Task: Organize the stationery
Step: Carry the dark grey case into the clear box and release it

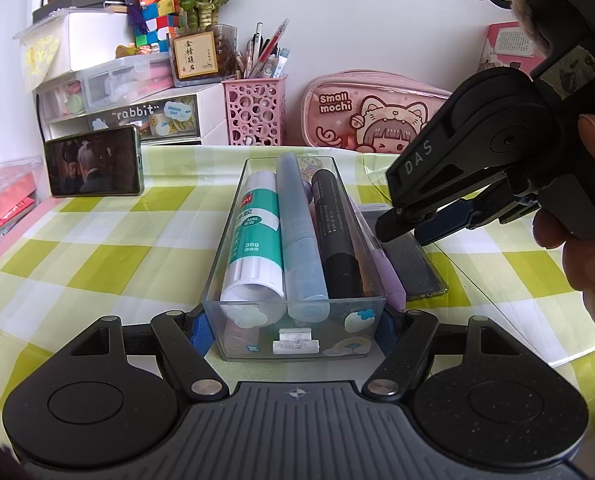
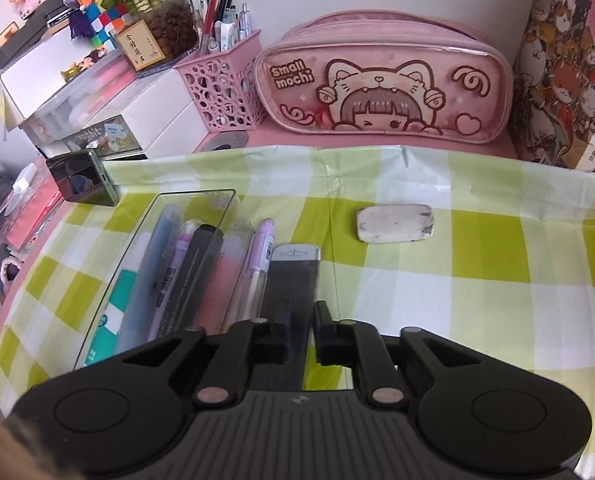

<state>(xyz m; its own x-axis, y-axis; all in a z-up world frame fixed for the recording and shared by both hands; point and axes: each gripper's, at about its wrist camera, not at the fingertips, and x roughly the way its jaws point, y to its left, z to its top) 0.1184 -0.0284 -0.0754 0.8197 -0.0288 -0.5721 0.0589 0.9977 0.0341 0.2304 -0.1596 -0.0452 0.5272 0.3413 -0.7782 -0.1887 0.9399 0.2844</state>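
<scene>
A desk covered with a green-and-white checked cloth is seen, backed by a pink pencil case and a pink pen holder. A clear box holding a glue stick, a blue pen and a black marker is clamped at its near end by the left gripper. The right gripper is lowered over a dark flat case beside the box, its jaws parted and nothing grasped. A lilac pen lies between box and case; an eraser lies apart.

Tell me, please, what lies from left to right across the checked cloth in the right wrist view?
Clear box → purple pen → dark flat case → eraser.
</scene>
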